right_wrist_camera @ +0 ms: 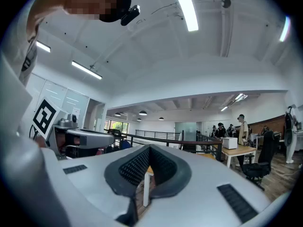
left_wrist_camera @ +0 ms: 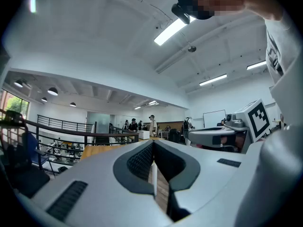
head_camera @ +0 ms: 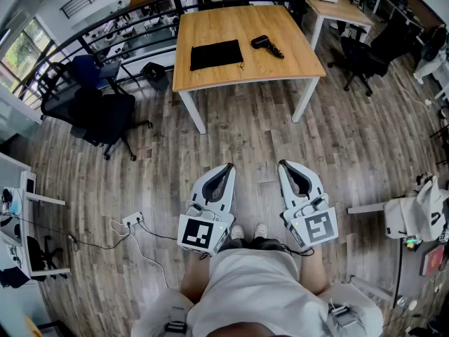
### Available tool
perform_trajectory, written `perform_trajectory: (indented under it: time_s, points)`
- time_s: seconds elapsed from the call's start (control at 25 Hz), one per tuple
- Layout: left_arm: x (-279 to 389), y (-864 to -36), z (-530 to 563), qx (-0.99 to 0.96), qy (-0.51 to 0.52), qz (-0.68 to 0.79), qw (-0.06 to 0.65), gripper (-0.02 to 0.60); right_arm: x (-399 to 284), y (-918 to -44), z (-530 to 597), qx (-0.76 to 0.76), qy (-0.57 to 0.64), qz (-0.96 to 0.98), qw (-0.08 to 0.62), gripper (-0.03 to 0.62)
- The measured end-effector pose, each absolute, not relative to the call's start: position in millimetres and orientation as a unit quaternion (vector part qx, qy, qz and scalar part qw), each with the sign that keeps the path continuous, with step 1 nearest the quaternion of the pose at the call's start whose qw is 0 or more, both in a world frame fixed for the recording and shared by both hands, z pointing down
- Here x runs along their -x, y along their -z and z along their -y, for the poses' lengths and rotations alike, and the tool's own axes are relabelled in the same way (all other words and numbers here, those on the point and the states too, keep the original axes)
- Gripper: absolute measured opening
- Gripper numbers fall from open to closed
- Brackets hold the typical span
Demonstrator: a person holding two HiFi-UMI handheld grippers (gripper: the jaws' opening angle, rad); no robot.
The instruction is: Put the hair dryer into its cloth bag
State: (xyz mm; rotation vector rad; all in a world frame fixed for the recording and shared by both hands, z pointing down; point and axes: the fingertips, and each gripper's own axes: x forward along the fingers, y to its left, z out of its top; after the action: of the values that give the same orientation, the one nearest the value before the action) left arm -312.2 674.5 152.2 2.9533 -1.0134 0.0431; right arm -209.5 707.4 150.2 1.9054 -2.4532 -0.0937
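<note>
A black cloth bag (head_camera: 216,54) lies flat on the wooden table (head_camera: 295,65) far ahead of me. The black hair dryer (head_camera: 267,45) lies to the bag's right on the same table, apart from it. Both grippers are held level close to my body, well short of the table, over the wood floor. My left gripper (head_camera: 229,166) (left_wrist_camera: 153,142) has its jaws together with nothing between them. My right gripper (head_camera: 283,163) (right_wrist_camera: 150,148) is likewise shut and empty. Each gripper view shows the other gripper at its side.
Black office chairs (head_camera: 105,114) stand left of the table, another chair (head_camera: 361,58) at its right. A dark railing (head_camera: 126,20) runs behind the table. A power strip (head_camera: 132,220) with cables lies on the floor to my left. People stand far off (left_wrist_camera: 137,125).
</note>
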Motion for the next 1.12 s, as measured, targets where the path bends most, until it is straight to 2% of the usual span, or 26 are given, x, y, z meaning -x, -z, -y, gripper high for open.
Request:
perform_trajectory:
  time_s: [0.36, 0.6, 1.12]
  points:
    - [279.3, -153.1, -686.1, -0.955, -0.015, 0.297, 0.001, 0.020, 167.3, -155.7, -708.6, -0.615, 0.018, 0.788, -0.003, 0.019]
    - [265.8, -157.8, -681.9, -0.942, -0.015, 0.335, 0.013, 0.020, 141.7, -157.2, -711.7, -0.619, 0.021, 0.785, -0.006, 0.019]
    - [249.2, -164.0, -623.6, -0.942, -0.016, 0.335, 0.006, 0.020, 129.4, -168.3, -655.3, -0.615, 0.021, 0.788, 0.023, 0.019]
